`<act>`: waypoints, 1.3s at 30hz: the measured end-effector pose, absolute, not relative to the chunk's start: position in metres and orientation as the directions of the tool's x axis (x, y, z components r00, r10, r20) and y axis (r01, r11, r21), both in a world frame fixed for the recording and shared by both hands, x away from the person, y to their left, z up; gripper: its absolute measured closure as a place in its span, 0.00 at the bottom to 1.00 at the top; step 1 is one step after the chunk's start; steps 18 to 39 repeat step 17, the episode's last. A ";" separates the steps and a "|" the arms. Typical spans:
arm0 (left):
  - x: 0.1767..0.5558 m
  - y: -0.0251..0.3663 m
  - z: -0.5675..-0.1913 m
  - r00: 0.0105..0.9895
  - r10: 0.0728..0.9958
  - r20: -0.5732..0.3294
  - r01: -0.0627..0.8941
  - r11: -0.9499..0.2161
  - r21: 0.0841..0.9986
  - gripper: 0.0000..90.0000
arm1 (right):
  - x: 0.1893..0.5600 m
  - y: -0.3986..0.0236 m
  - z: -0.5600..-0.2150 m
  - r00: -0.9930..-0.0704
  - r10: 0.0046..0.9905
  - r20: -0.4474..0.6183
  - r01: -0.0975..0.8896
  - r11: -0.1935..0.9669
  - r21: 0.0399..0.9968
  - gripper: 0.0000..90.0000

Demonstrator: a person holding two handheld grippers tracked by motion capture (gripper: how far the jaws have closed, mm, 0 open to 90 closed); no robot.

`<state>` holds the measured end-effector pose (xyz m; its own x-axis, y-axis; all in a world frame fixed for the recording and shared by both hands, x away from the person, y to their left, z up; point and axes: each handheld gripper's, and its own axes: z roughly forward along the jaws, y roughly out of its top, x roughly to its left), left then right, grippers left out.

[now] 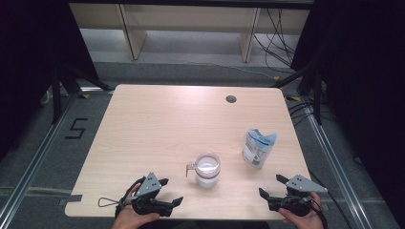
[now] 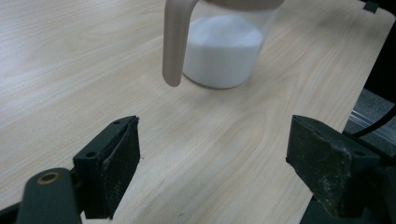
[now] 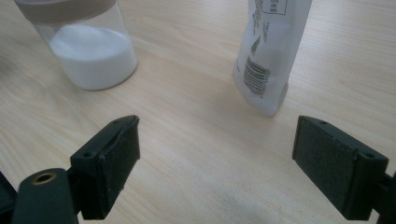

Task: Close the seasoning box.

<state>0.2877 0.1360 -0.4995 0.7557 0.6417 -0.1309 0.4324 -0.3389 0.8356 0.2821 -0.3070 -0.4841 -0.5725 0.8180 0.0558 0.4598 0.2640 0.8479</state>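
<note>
A clear plastic jug with a beige handle and rim stands near the table's front middle, partly filled with white powder. In the left gripper view the jug is just ahead, handle toward me. A white pouch with a blue top stands upright to the jug's right; the right gripper view has this pouch ahead on the right and the jug on the left. My left gripper rests at the front left, open and empty. At the front right, my right gripper is open and empty too.
The light wooden table has a round cable hole near its far right edge. Black curtains stand on both sides, and cables lie on the floor at the far right.
</note>
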 end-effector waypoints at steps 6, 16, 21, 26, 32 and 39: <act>0.289 0.136 -0.502 0.753 0.644 -0.133 0.435 -0.336 0.836 0.20 | 0.281 -0.304 -0.485 -0.561 0.823 0.087 0.496 0.250 0.832 0.18; 0.293 0.138 -0.503 0.747 0.653 -0.125 0.441 -0.346 0.828 0.20 | 0.283 -0.307 -0.487 -0.573 0.817 0.063 0.481 0.274 0.833 0.18; 0.293 0.138 -0.503 0.747 0.653 -0.125 0.441 -0.346 0.828 0.20 | 0.284 -0.307 -0.487 -0.573 0.817 0.071 0.484 0.267 0.833 0.18; 0.293 0.138 -0.503 0.747 0.653 -0.125 0.441 -0.346 0.828 0.20 | 0.284 -0.307 -0.487 -0.573 0.817 0.071 0.484 0.267 0.833 0.18; 0.293 0.138 -0.503 0.747 0.653 -0.125 0.441 -0.346 0.828 0.20 | 0.284 -0.307 -0.487 -0.573 0.817 0.071 0.484 0.267 0.833 0.18; 0.293 0.138 -0.503 0.747 0.653 -0.125 0.441 -0.346 0.828 0.20 | 0.284 -0.307 -0.487 -0.573 0.817 0.071 0.484 0.267 0.833 0.18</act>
